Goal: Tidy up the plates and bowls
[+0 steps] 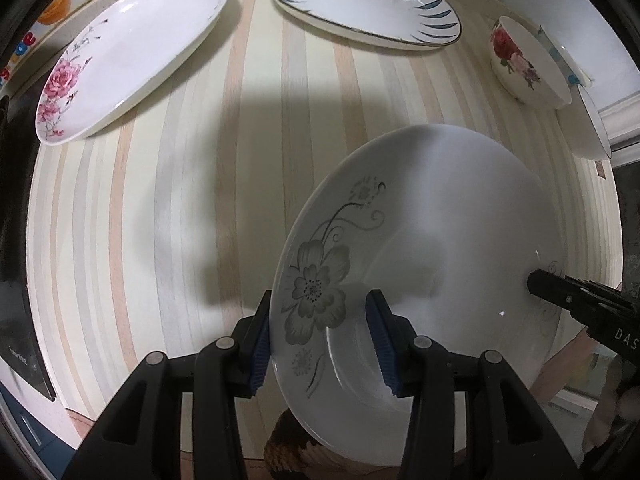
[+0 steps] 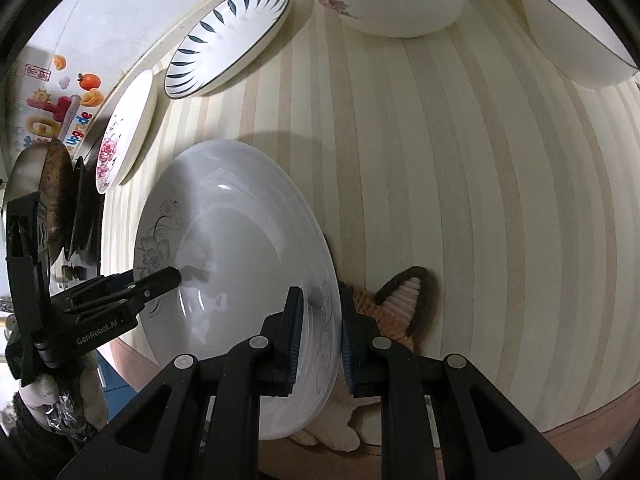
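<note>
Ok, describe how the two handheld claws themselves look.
Both are black plastic. The left claw and right claw have blue ribbed pads and round silver pivot pins. White lettering, "GenRobot.AI", marks the left one's body as seen from the right camera.

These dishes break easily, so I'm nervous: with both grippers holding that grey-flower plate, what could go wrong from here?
1. The left gripper and right gripper each pinch only the rim of the grey-flower plate; uneven pulling could make it slip.
2. The plate overhangs the table edge, so a drop might land on the floor.
3. The rose bowl sits close by; a wide swing could knock it.
</note>
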Demonstrator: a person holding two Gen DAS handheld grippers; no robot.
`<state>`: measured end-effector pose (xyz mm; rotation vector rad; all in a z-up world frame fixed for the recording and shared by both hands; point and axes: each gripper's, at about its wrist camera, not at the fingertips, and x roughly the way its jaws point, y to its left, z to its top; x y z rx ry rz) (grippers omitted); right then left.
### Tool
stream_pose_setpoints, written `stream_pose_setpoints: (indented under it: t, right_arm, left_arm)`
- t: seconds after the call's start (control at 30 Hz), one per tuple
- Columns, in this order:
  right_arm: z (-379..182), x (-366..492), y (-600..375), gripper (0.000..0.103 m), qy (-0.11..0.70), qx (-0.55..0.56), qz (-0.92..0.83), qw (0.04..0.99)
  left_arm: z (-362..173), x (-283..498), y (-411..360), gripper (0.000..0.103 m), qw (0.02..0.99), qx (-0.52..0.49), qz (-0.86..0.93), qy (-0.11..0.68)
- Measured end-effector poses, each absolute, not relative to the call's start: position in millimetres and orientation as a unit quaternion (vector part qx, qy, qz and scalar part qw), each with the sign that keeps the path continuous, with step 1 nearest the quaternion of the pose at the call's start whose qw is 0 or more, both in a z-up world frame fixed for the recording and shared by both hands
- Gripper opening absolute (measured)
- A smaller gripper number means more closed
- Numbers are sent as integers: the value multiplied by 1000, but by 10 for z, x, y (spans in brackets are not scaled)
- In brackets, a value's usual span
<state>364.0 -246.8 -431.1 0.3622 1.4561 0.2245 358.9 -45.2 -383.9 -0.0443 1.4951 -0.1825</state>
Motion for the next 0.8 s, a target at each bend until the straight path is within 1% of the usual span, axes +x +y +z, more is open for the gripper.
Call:
stream_pose_setpoints:
  t: [0.3, 0.5, 0.63, 0.73, 0.8]
  right_arm:
    - [-4397, 3656, -2434, 20, 676, 169, 96, 711]
    - [-4382, 3696, -2426, 21, 687, 171, 100, 699]
    - [-4100, 3773, -2493, 21, 673, 163, 94, 715]
    - [-3732, 3923, -2407, 21, 644, 158, 119, 739]
    - [-3519, 4092, -2250, 24, 625, 147, 146, 753]
  left_arm:
    - [-3855, 3606, -436, 42, 728, -26, -90, 679]
    - [-3633, 3601, -319, 42, 744, -21, -86, 662]
    - [-3338, 3629, -68, 42, 769, -42, -64, 635]
    - [-3196, 3733, 281, 42, 780, -87, -31, 619]
    - [-3164, 3823, 556, 42, 782, -127, -2, 611]
